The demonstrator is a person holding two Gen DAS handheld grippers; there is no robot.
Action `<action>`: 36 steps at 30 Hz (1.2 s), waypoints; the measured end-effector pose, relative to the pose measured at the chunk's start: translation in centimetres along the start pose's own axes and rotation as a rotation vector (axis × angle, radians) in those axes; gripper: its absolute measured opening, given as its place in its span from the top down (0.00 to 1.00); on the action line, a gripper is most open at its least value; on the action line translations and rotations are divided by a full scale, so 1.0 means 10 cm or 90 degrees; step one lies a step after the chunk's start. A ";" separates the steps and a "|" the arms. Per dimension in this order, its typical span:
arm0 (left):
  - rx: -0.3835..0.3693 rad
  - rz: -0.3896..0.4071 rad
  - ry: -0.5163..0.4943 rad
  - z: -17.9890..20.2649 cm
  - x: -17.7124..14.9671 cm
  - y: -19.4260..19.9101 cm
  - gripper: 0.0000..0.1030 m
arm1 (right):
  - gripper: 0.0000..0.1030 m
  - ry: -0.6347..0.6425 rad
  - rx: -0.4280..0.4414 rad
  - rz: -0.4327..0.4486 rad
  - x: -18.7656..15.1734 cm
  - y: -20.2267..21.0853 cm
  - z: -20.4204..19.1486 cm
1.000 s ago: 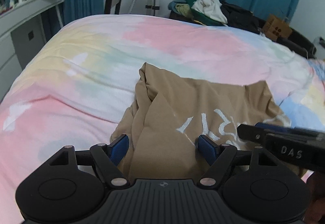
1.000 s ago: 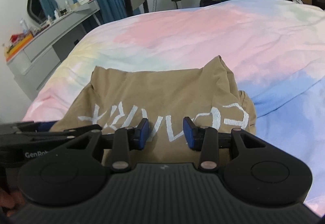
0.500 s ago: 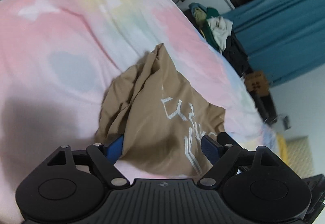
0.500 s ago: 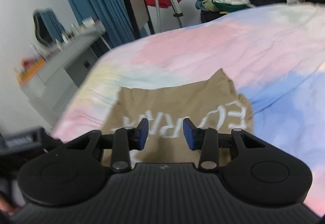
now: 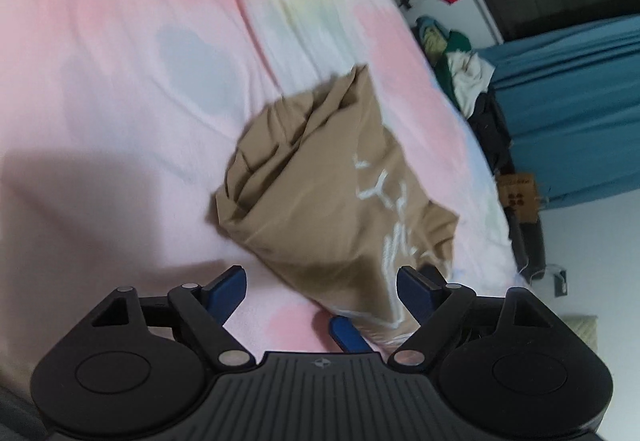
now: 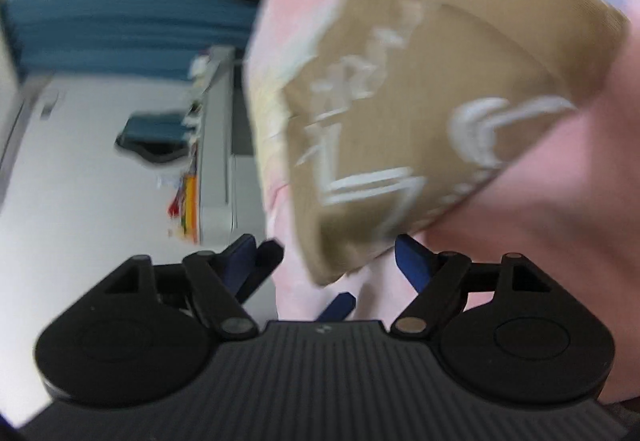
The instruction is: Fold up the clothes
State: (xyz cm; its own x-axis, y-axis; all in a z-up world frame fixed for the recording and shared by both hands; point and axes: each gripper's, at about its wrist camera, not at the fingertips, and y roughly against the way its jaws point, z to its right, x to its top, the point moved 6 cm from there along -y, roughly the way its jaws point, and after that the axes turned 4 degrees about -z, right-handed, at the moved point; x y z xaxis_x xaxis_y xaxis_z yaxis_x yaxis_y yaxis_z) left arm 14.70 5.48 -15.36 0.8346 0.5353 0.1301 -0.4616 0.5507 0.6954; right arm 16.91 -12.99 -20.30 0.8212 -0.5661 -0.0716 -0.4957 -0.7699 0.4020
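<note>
On the pastel tie-dye bed cover (image 5: 132, 53) lies a tan T-shirt (image 5: 332, 193) with white lettering, bunched into a rough folded bundle with creases along its left side. From the left wrist view, the left gripper (image 5: 322, 287) hangs just above the near edge of the shirt with its blue-padded fingers (image 5: 226, 283) spread wide apart, holding nothing. The right wrist view is badly blurred and tilted; the right gripper (image 6: 326, 255) also has its fingers apart, the shirt's near corner lying between them without being pinched. Far to the right are a pile of clothes (image 5: 460, 69), blue curtains (image 5: 572, 105) and a cardboard box (image 5: 520, 197).
</note>
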 end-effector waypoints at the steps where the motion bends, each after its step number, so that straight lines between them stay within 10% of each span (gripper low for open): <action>1: -0.001 -0.016 0.012 -0.06 0.01 -0.10 0.19 | 0.23 -0.041 -0.008 0.010 0.05 0.00 0.12; 5: -0.021 -0.022 0.028 -0.14 0.10 -0.26 0.16 | 0.26 -0.172 0.030 0.049 0.20 0.06 0.41; 14: -0.115 0.044 0.054 -0.20 0.47 -0.39 0.15 | 0.27 -0.070 0.104 0.095 0.23 0.16 0.05; 22: -0.185 0.080 0.093 -0.17 0.61 -0.44 0.67 | 0.26 -0.053 0.095 0.104 0.31 0.16 0.08; 28: -0.209 0.085 0.096 -0.18 0.66 -0.44 0.74 | 0.28 -0.125 0.108 0.135 0.38 0.08 0.24; 36: -0.217 0.077 0.085 -0.18 0.58 -0.34 0.75 | 0.65 -0.064 0.078 0.234 0.39 0.27 0.18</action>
State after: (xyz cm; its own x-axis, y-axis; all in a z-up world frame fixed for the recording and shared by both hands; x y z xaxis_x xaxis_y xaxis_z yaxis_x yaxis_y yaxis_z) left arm 20.55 7.93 -18.25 0.7320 0.6757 0.0874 -0.6464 0.6483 0.4024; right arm 18.25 -17.76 -21.19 0.5537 -0.8320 -0.0348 -0.7865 -0.5362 0.3065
